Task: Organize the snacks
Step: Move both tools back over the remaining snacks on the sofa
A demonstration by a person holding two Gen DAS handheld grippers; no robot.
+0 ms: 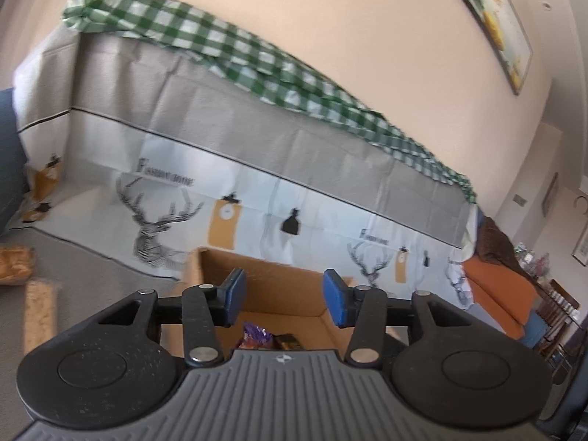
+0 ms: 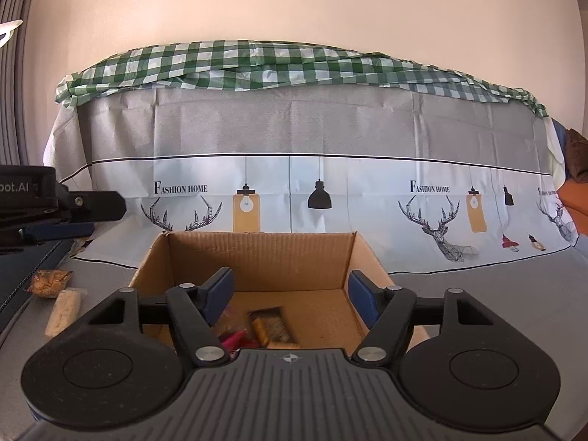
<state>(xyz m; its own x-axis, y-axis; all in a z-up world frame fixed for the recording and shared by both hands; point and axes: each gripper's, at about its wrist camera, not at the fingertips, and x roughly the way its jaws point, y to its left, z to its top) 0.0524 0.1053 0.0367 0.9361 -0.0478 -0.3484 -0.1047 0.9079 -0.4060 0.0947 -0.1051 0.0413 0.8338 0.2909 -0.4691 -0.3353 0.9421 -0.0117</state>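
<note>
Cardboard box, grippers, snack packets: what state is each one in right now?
Cardboard box: flaps open, some snacks inside.
Left gripper: open, empty, above the box.
Right gripper: open, empty, above the box.
Long pale packet: lying outside the box.
Orange snack bag: lying outside the box.

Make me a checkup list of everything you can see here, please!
Surface: grey cloth over the work area.
Job's things: open cardboard box holding a few snack packets; two more snack packets lie outside, to its left.
Clutter: nothing seen.
Grippers: left gripper open, empty, over the box; right gripper open, empty, over the box.
Cables: nothing seen.
Surroundings: deer-print cover, green checked cloth, peach wall.
</note>
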